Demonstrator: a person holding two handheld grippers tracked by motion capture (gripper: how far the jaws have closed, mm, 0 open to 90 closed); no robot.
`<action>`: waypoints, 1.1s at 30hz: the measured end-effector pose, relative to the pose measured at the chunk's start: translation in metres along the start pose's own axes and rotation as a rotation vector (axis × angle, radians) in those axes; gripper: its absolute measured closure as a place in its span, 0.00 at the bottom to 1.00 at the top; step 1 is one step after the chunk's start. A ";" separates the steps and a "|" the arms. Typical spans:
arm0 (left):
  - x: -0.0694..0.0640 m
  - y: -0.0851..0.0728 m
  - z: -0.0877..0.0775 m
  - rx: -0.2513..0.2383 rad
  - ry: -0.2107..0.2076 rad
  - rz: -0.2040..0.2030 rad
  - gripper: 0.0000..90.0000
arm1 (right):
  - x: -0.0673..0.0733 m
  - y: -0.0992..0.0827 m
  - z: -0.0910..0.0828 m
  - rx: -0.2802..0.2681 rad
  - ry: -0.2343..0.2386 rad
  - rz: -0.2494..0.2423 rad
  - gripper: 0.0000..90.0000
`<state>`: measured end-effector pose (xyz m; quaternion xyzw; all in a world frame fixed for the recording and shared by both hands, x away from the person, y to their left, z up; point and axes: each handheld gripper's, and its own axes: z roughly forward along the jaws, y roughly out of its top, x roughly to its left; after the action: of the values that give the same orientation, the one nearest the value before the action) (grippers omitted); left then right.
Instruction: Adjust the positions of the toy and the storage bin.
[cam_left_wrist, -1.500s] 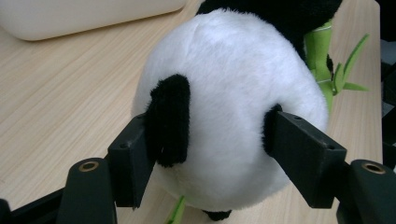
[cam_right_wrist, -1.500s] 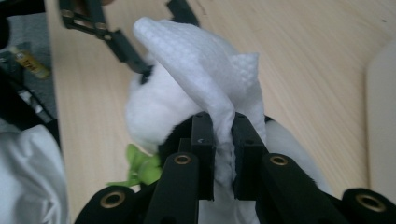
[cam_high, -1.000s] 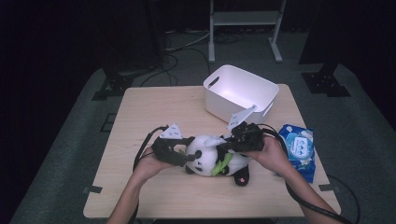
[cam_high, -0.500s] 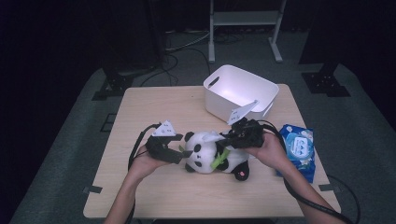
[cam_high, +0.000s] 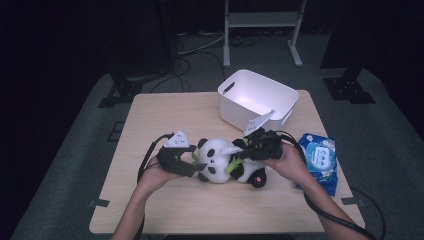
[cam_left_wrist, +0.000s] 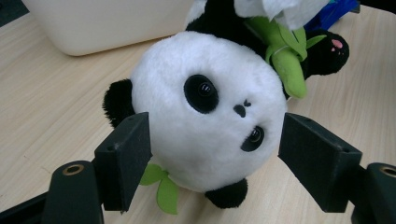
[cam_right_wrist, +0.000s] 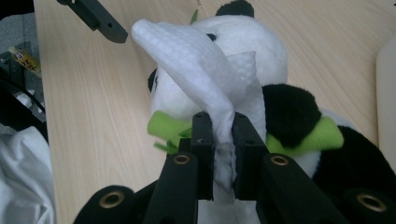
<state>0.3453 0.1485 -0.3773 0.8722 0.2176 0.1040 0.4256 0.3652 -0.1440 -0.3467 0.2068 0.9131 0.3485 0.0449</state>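
A plush panda (cam_high: 215, 162) with green leaves lies on the wooden table (cam_high: 165, 115). My left gripper (cam_high: 196, 162) reaches in from the left, and its jaws have just been opening. In the left gripper view the panda's white head (cam_left_wrist: 210, 116) sits between the two pads of the left gripper (cam_left_wrist: 212, 135), which stand at its sides without squeezing it. My right gripper (cam_high: 242, 147) is at the panda's right, over its body. It is shut on a white wipe (cam_right_wrist: 196, 56) that drapes over the panda's head (cam_right_wrist: 261, 42) from the right gripper (cam_right_wrist: 223, 123).
A white plastic bin (cam_high: 230, 107) stands at the back right of the table. A blue pack of wipes (cam_high: 320, 155) lies near the right edge. Both cables trail toward the front edge. Dark floor and stands surround the table.
The left jaws stand a little wider around the panda's head. The right gripper has shifted slightly over the panda, with the wipe still in it.
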 end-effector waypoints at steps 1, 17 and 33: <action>0.000 0.000 -0.001 0.002 0.000 0.003 0.27 | 0.000 -0.002 -0.002 0.000 -0.001 0.006 0.90; 0.004 -0.005 -0.004 0.010 0.017 -0.009 0.25 | -0.020 -0.056 -0.044 -0.009 -0.066 0.126 0.90; 0.005 -0.009 -0.009 0.009 0.014 -0.016 0.23 | -0.056 -0.144 -0.081 0.023 -0.190 0.359 0.89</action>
<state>0.3435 0.1623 -0.3790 0.8716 0.2278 0.1057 0.4211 0.3479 -0.3139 -0.3835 0.3987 0.8571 0.3196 0.0654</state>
